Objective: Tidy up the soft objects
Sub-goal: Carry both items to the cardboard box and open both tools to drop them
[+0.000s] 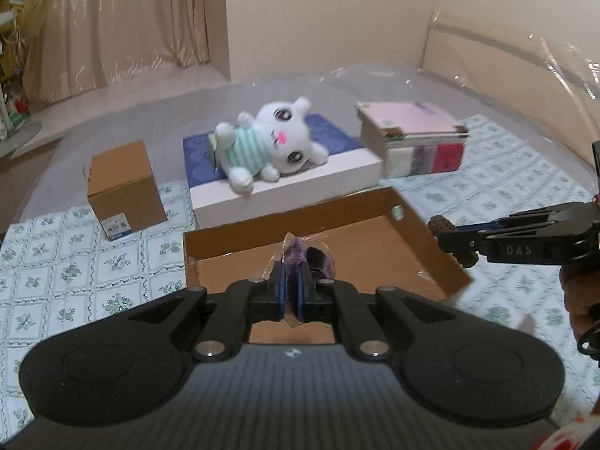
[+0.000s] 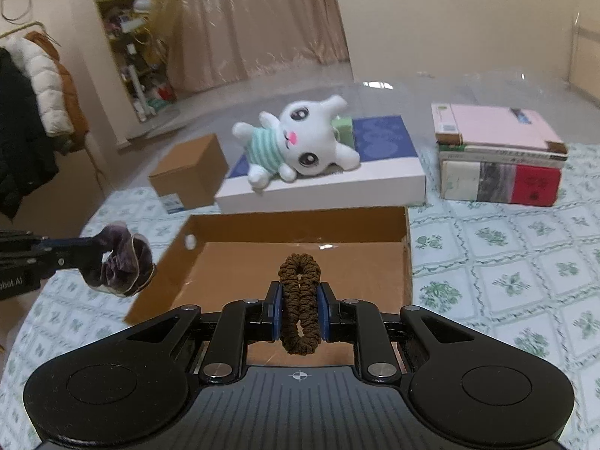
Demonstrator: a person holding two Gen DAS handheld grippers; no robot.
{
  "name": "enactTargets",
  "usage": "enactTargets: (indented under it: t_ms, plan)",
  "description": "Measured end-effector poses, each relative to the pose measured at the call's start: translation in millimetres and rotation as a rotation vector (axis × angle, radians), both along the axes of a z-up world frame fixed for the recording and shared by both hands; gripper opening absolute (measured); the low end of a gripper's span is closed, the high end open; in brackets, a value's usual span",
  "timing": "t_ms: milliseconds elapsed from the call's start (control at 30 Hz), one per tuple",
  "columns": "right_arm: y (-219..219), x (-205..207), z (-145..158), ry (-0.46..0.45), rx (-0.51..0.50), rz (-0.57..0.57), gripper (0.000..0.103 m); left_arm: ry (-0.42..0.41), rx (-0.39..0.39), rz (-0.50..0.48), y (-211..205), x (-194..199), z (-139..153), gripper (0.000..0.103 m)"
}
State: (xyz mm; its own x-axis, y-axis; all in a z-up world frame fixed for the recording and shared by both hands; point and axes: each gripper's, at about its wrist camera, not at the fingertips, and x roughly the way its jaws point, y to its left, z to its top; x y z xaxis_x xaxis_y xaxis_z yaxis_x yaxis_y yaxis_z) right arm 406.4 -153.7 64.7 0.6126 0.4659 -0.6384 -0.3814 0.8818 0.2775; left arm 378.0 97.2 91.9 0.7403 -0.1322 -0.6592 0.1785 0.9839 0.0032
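Observation:
My left gripper (image 1: 291,277) is shut on a purple scrunchie (image 1: 300,257) and holds it above the near edge of an open brown cardboard tray (image 1: 375,243). From the right wrist view, the same scrunchie (image 2: 120,262) hangs left of the tray (image 2: 300,225). My right gripper (image 2: 299,300) is shut on a brown hair tie (image 2: 299,311), above the tray's near part. It also shows in the left wrist view (image 1: 455,242) at the tray's right wall. A white plush bunny (image 1: 270,142) (image 2: 303,142) lies on a blue-and-white box behind the tray.
A small brown carton (image 1: 123,187) stands at the left rear. A stack of books (image 1: 416,138) (image 2: 498,157) sits at the right rear. The blue-and-white flat box (image 1: 285,191) lies behind the tray. A floral cloth (image 2: 506,262) covers the surface.

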Motion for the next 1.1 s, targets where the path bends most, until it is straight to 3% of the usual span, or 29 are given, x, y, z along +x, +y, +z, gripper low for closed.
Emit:
enactTargets:
  t_ms: [400, 433, 533, 567, 767, 867, 1100]
  plan:
    - [27, 54, -48, 0.075, -0.007, 0.014, 0.020, 0.107, -0.008, 0.021, 22, 64, -49, 0.009]
    - [29, 55, -50, 0.078, -0.003, 0.018, 0.024, 0.107, -0.010, 0.014, 22, 65, -52, 0.011]
    - [31, 56, -53, 0.070, 0.012, 0.009, 0.071, 0.110, -0.008, 0.009, 20, 67, -56, 0.025]
    - [32, 55, -52, 0.062, 0.020, 0.008, 0.071, 0.110, -0.006, 0.009, 20, 67, -56, 0.029]
    - [30, 51, -37, 0.058, 0.032, 0.008, 0.072, 0.093, 0.010, 0.008, 22, 57, -48, 0.030]
    - [27, 42, -24, 0.040, 0.017, 0.004, 0.072, 0.066, 0.004, 0.021, 25, 45, -33, 0.031]
    - [9, -2, 26, -0.036, 0.056, -0.007, 0.072, -0.031, -0.019, 0.049, 30, -9, 17, 0.047]
